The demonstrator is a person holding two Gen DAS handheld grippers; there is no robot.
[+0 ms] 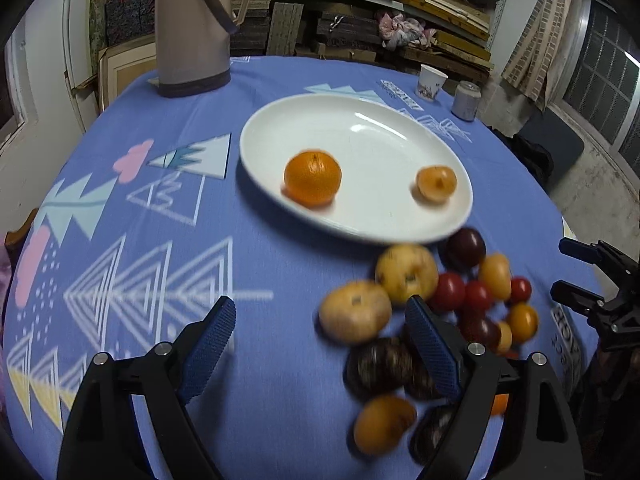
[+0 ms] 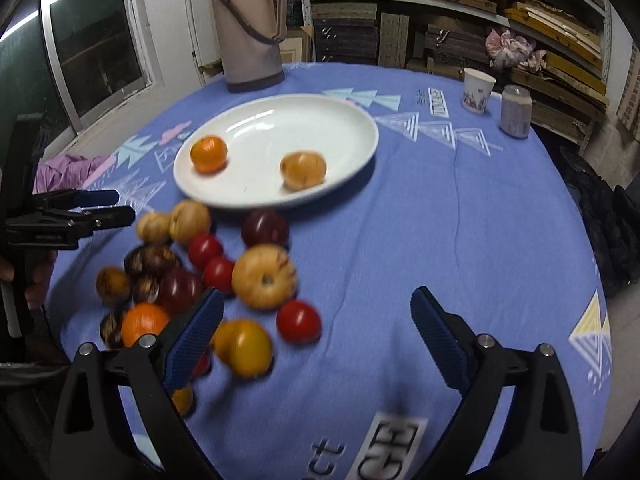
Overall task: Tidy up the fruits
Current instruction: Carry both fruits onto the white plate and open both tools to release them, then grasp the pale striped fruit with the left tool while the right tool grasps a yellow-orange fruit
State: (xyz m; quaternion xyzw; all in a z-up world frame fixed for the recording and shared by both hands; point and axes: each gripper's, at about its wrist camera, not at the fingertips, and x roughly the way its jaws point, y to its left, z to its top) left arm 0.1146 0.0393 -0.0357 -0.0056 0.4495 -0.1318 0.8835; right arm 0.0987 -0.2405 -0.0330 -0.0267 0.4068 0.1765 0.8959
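A white plate (image 1: 360, 128) (image 2: 304, 120) holds an orange (image 1: 313, 177) (image 2: 208, 153) and a pale yellow fruit (image 1: 436, 183) (image 2: 303, 169). Just in front of the plate is a loose pile of fruit on the blue cloth: yellow apples (image 1: 406, 274) (image 2: 264, 276), red tomatoes (image 1: 450, 291) (image 2: 299, 321), dark plums (image 1: 465, 247) (image 2: 265, 228), brown-black fruits (image 1: 378, 366) and small orange ones (image 2: 244, 346). My left gripper (image 1: 320, 306) hangs open over the pile's left edge, its pads pressing on nothing. My right gripper (image 2: 316, 294) is open over the pile's right edge, also holding nothing.
A beige thermos jug (image 1: 192, 28) (image 2: 250, 28) stands at the table's far side. A paper cup (image 1: 431, 82) (image 2: 477, 90) and a small can (image 1: 466, 100) (image 2: 516, 111) sit far right. Shelves of wood stand behind. A hand (image 2: 38, 280) holds the left gripper.
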